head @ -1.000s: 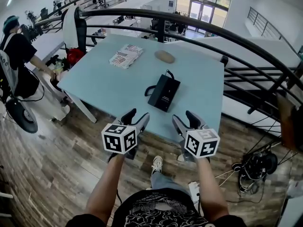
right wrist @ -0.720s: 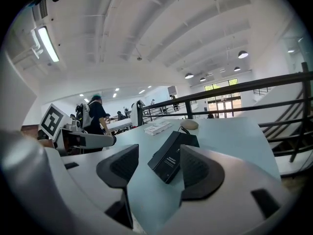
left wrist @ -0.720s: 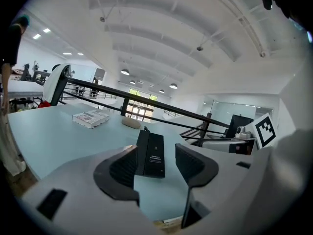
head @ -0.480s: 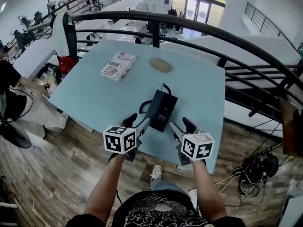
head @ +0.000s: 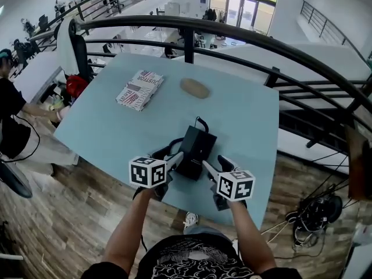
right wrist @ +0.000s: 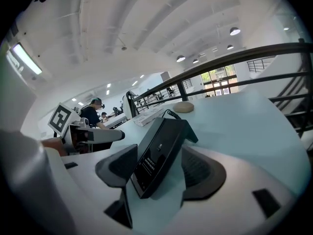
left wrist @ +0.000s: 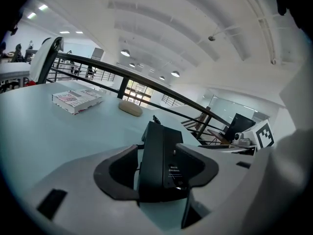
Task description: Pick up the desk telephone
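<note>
Head view: pale-blue table (head: 116, 127) beside black railing (head: 232, 31); left gripper (head: 170, 154) released, right gripper (head: 214, 161) opening, telephone (head: 196, 147) between.

free: bare table (head: 110, 132) left and right of telephone (head: 196, 149) | obstacles: booklet (head: 139, 89), tan lump (head: 194, 88) behind; railing (head: 186, 21) beyond

counter (head: 110, 129): pale blue-green top
near edge: black desk telephone (head: 195, 150) lying flat, cord at its far end
far left: red-and-white printed booklet (head: 139, 89)
far middle: tan oval lump (head: 194, 88), just beside the booklet
</note>
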Available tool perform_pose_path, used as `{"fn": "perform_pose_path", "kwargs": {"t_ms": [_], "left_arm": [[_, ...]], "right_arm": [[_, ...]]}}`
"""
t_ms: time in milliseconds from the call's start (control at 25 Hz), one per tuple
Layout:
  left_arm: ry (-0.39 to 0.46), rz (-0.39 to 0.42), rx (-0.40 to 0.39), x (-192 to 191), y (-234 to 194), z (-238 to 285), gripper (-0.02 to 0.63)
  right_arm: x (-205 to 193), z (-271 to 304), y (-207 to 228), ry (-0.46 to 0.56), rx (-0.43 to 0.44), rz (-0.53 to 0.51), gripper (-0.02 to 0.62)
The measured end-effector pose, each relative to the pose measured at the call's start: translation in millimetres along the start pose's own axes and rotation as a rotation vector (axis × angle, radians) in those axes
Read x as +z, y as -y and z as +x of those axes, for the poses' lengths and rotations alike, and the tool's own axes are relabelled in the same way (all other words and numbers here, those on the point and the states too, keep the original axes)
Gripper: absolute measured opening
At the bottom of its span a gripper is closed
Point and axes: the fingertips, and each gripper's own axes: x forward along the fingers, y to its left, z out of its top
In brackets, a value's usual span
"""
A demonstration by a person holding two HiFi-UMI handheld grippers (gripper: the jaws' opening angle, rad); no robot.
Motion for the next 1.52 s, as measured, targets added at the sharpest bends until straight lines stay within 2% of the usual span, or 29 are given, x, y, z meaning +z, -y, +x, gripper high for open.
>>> {"fn": "perform_pose_path", "kwargs": {"t_ms": [520, 720, 1160, 1520], "left_arm": [[-0.153, -0.097, -0.187, -13.4, -18.5, 54.5, 0.267], [-0.210, -0.084, -0.259, -22.2, -18.8, 67.9, 0.273], [-0.313, -0.110, -0.435, -31.5, -20.8, 79.6, 0.273], [-0.385, -0.084, -0.518, -32.6, -18.3, 83.6, 0.273]], "right_arm": [[-20.7, 44.8, 13.5, -0.077, 0.081, 0.230, 0.285], [-28.6, 57.1, 10.9, -0.110, 0.101, 0.290, 0.288], [-40.3, 76.0, 9.0, -0.128, 0.039, 0.366, 0.281], [-36.8, 75.2, 9.6, -0.091, 0.040, 0.417, 0.255]]}}
